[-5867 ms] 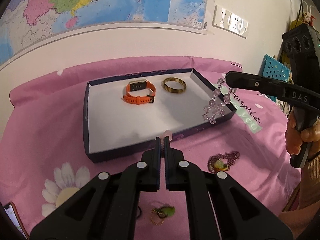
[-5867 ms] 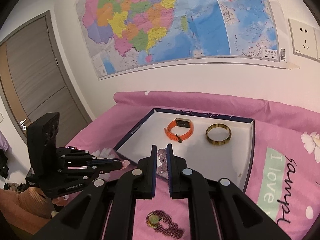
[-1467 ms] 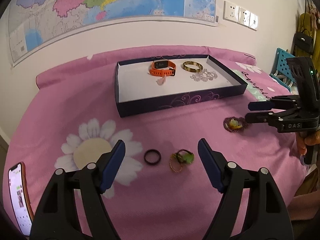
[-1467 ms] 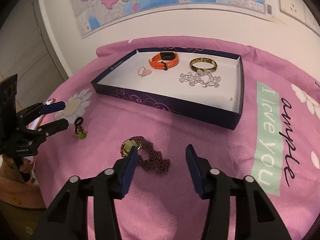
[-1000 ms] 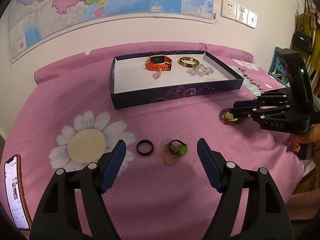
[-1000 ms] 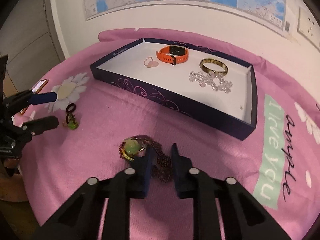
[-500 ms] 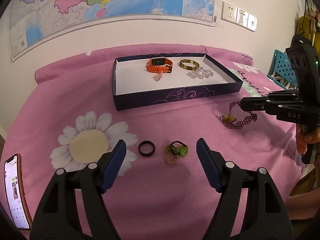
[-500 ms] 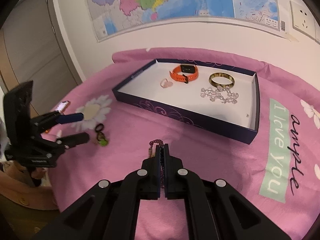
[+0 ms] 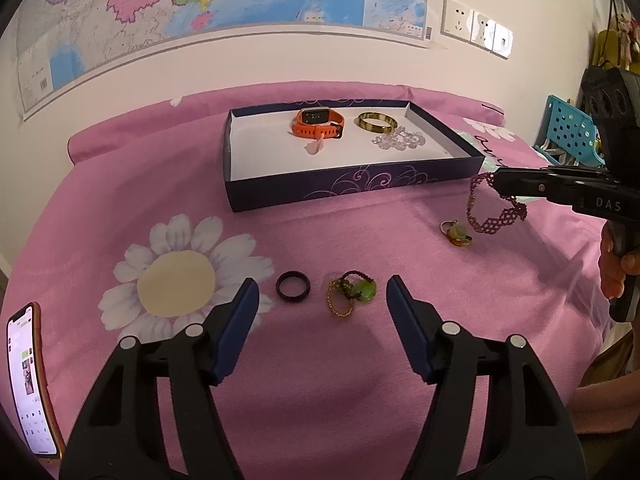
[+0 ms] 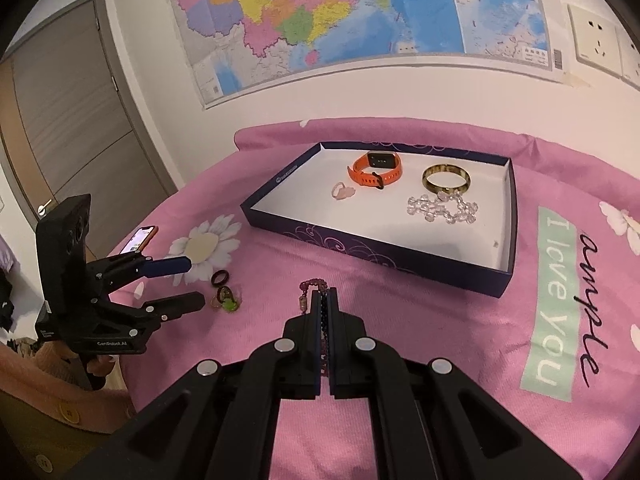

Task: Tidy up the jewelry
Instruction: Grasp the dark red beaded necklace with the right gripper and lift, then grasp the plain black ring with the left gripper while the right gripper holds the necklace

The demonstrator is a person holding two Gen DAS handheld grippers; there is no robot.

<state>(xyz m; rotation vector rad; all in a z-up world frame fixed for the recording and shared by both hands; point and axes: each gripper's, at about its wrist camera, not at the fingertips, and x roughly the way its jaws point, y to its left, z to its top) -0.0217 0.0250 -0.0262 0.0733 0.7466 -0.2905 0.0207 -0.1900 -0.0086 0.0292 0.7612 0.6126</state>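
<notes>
My right gripper (image 10: 325, 293) is shut on a maroon beaded bracelet (image 9: 496, 216) and holds it hanging above the pink cloth, right of the box; its top loop shows in the right wrist view (image 10: 313, 283). A green-and-gold ring (image 9: 456, 233) lies under it. My left gripper (image 9: 322, 300) is open, low over a black ring (image 9: 293, 286) and a green-and-gold trinket (image 9: 352, 291). The dark blue box (image 9: 352, 190) holds an orange watch (image 9: 318, 122), a gold bangle (image 9: 377, 121), a clear bead bracelet (image 9: 398, 139) and a pink ring (image 9: 315, 146).
A phone (image 9: 30, 380) lies at the cloth's left edge. A blue perforated crate (image 9: 570, 134) stands at the far right. A map and wall sockets (image 9: 476, 26) hang behind the bed. A door (image 10: 64, 128) is at the left.
My right gripper closed on the maroon bracelet and lifted it off the cloth, leaving the green-and-gold ring behind. My left gripper stayed open and nearly still.
</notes>
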